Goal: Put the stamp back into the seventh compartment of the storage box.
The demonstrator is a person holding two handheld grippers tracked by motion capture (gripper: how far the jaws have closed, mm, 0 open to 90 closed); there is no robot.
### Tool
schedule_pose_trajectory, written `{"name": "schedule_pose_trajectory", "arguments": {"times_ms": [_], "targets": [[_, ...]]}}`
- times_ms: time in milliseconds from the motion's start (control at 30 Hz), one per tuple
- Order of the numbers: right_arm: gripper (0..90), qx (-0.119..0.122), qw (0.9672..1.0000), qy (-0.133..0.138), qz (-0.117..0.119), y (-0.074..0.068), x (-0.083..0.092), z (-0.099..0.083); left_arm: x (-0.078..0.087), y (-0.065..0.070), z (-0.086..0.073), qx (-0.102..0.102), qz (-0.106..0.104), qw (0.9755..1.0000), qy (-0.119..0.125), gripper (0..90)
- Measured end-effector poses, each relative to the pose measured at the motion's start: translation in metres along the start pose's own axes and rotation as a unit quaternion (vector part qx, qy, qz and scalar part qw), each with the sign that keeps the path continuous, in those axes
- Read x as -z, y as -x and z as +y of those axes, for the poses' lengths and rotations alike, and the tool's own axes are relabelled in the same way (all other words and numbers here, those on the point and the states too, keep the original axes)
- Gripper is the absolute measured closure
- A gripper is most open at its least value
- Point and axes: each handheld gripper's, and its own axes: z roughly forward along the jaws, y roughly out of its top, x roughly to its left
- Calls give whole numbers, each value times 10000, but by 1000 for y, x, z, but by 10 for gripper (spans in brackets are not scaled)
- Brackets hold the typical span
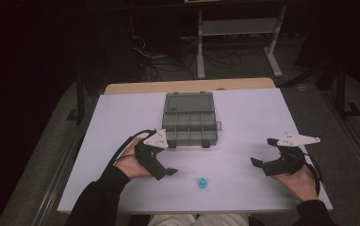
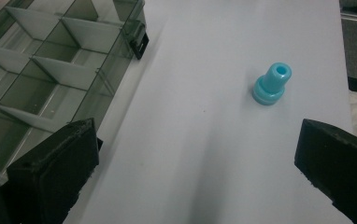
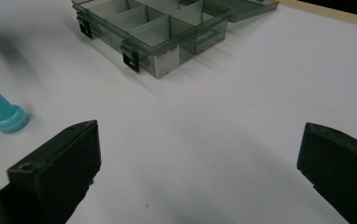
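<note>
Between the two spread jaws of the left hand-held gripper [image 2: 193, 175], released and empty, lies bare white surface [image 2: 204, 140]. Just ahead, slightly right, stands a small light-blue plastic piece [image 2: 272, 84]: round flanged base, narrower hollow neck, upright. Beside the left jaw sits a smoky clear compartment box [image 2: 50, 70], lid open. The right hand-held gripper [image 3: 197, 175] also gapes, empty.

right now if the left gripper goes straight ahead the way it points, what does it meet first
Most likely the blue cap. It stands on the white table, ahead between the open jaws of the left gripper but right of centre, so a dead-straight push might slip past it. The clear box lies off to the side.
</note>
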Motion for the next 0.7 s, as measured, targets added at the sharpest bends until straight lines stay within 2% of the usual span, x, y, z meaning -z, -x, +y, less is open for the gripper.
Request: {"name": "schedule_pose_trajectory", "arguments": {"times_ms": [700], "targets": [[0,14,10000,-1,28,-1,0,0,-29,13,13,-270,-233,9991,-234,0]]}}
